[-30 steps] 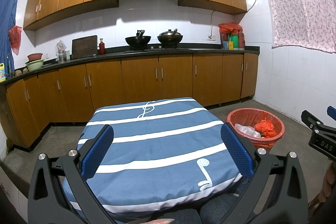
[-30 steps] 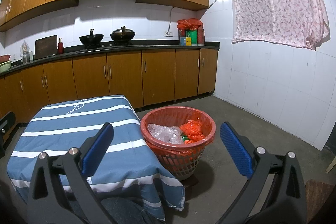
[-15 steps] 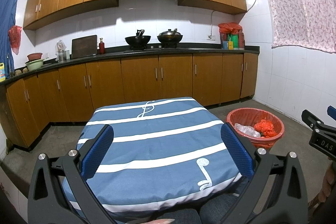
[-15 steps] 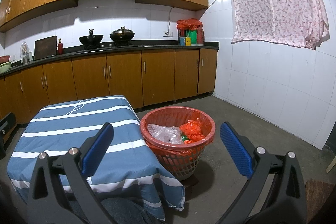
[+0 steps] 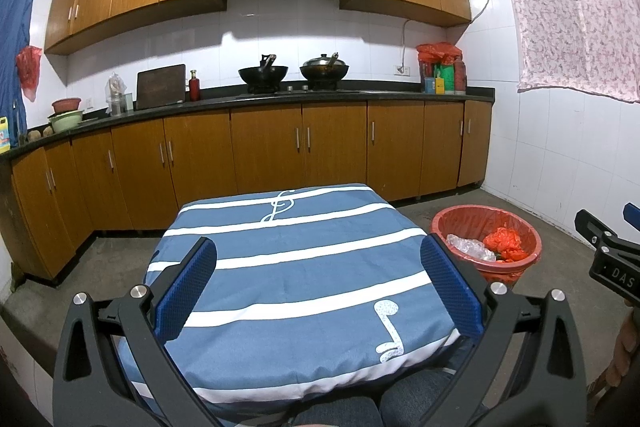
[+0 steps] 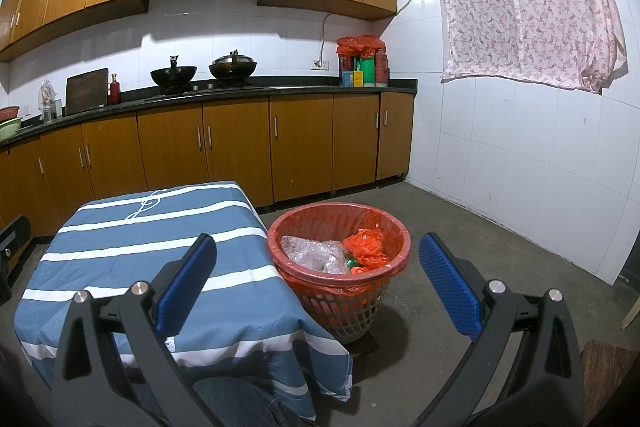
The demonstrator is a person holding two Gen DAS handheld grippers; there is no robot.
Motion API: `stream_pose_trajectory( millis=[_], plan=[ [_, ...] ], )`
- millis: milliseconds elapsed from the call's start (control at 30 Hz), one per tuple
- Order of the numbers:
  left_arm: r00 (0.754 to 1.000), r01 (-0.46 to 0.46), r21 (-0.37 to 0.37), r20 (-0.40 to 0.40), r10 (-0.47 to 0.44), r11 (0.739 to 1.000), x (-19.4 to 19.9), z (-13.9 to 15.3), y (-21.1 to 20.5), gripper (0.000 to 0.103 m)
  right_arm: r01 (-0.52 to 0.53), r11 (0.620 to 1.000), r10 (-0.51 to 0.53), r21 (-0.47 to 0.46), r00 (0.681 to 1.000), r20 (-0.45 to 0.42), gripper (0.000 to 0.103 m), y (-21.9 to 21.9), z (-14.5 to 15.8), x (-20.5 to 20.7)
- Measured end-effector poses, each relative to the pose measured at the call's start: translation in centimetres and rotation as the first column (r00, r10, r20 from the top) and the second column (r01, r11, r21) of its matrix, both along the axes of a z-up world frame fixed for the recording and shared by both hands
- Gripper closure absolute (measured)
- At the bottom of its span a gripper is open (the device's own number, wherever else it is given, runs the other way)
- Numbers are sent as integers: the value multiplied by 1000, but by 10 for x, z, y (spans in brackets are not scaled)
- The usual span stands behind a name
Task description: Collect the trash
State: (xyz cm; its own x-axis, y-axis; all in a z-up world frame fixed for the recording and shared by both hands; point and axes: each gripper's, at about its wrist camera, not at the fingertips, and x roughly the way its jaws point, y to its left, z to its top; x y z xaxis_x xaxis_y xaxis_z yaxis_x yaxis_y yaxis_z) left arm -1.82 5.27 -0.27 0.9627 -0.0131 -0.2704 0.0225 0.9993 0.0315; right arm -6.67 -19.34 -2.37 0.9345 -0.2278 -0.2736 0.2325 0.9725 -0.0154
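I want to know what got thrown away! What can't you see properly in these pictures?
- Bottom of the trash basket: in both views the clear plastic and orange bag on top hide whatever lies below.
- A green scrap between them, right wrist view: too small to name.
- Basket's near side, left wrist view: hidden by the left gripper.
- Right gripper: cut off by the edge in the left wrist view.

both grippers (image 5: 318, 281) (image 6: 318, 281) have black frames, silver screws, and blue ribbed pads on the jaws.
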Motion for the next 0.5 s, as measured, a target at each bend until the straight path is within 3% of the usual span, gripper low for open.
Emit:
stream_pose_trajectory(
  millis=[500],
  plan=[
    [1000, -2, -15, -11, 2, 1000, -1, -3, 1, 2, 0, 1000, 0, 2, 1000, 0, 4, 0, 1, 0]
  ],
)
